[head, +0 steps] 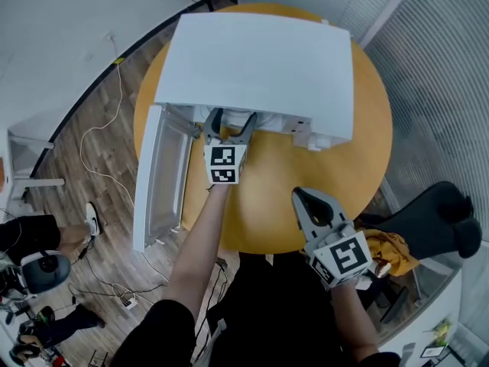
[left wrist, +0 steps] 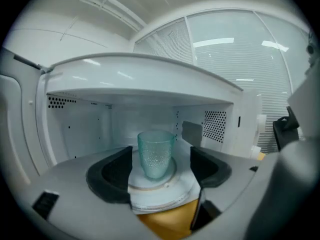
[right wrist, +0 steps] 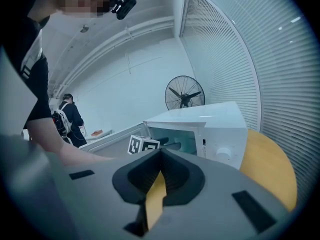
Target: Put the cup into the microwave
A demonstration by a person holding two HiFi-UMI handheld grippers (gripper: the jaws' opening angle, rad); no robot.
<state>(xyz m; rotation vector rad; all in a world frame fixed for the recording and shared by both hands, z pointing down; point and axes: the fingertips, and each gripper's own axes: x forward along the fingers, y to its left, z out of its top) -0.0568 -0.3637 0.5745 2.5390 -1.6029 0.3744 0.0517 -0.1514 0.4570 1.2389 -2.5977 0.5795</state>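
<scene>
A clear teal cup stands upright on the white turntable plate inside the white microwave. My left gripper is open at the oven's mouth, its dark pads either side of the cup with gaps on both sides. In the head view the left gripper reaches into the cavity, and the cup is hidden there. My right gripper is shut on nothing, low over the near part of the round yellow table. From the right gripper view the microwave shows ahead.
The microwave door hangs open to the left, past the table edge. A black chair stands at the right with a yellow cloth. Cables trail on the wooden floor. A fan and a person are far behind.
</scene>
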